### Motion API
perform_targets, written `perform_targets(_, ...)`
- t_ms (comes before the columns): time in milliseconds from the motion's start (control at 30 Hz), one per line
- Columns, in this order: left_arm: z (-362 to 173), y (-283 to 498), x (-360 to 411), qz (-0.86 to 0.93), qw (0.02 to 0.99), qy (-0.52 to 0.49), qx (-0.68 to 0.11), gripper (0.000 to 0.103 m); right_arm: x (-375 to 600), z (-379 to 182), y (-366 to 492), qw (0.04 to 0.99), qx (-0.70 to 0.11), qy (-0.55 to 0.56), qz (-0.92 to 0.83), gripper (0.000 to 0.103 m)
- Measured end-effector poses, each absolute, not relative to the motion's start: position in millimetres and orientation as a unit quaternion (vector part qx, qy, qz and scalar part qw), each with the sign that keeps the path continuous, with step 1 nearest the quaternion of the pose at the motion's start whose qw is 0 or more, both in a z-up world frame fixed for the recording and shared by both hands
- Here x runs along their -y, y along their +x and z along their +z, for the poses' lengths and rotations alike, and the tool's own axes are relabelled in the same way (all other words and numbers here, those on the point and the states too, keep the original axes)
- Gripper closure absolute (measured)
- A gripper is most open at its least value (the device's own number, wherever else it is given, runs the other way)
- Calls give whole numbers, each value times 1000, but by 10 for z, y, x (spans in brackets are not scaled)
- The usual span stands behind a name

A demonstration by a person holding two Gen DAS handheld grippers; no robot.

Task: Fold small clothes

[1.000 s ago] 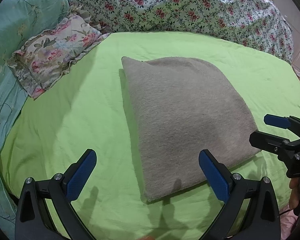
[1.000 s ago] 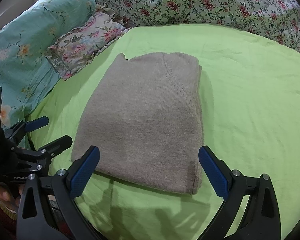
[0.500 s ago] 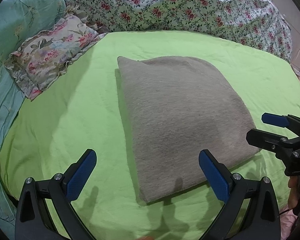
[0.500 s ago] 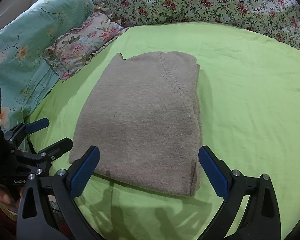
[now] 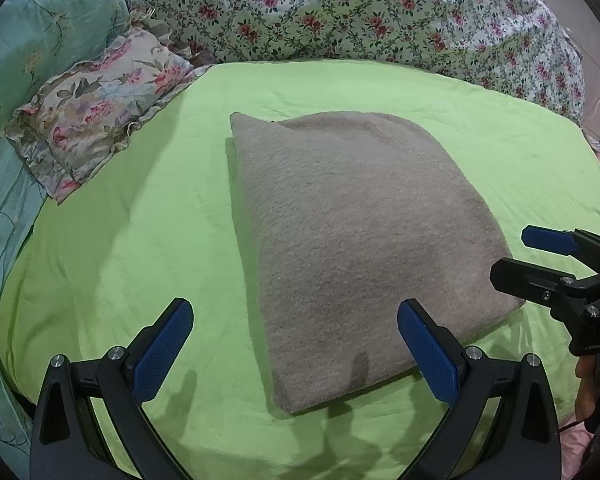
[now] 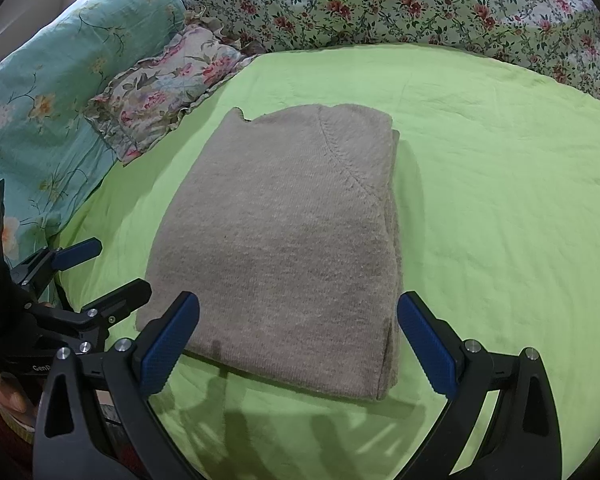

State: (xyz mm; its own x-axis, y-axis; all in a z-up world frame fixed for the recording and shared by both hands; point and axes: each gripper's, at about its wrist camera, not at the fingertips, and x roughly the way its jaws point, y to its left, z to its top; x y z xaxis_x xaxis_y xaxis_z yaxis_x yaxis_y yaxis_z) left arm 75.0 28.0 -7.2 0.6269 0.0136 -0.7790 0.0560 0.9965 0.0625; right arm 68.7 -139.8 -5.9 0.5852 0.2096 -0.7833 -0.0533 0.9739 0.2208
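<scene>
A grey knitted sweater point(image 5: 352, 240) lies folded into a thick rectangle on the green bed sheet point(image 5: 120, 248); it also shows in the right wrist view point(image 6: 284, 240). My left gripper point(image 5: 296, 344) is open and empty, hovering just short of the sweater's near left corner. My right gripper point(image 6: 300, 336) is open and empty, hovering just short of the near right edge. Each gripper shows in the other's view: the right one point(image 5: 516, 256) beside the sweater's right edge, the left one point(image 6: 112, 272) beside its left edge.
A floral frilled pillow point(image 5: 96, 112) and a teal floral quilt point(image 5: 28, 40) lie at the left. A white floral duvet point(image 5: 360, 12) is piled along the back. Bare green sheet point(image 6: 500, 200) lies to the right of the sweater.
Both grippers have drifted slightly; the sweater sits a little lower and nearer in both views. The sweater itself has not moved and both grippers stay open.
</scene>
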Motion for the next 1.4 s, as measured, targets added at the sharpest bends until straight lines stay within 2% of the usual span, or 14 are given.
perform_targets(1400,-18,780,-244,-13,903,29,-429,1,1438,24,732,890,-441,90,68,4)
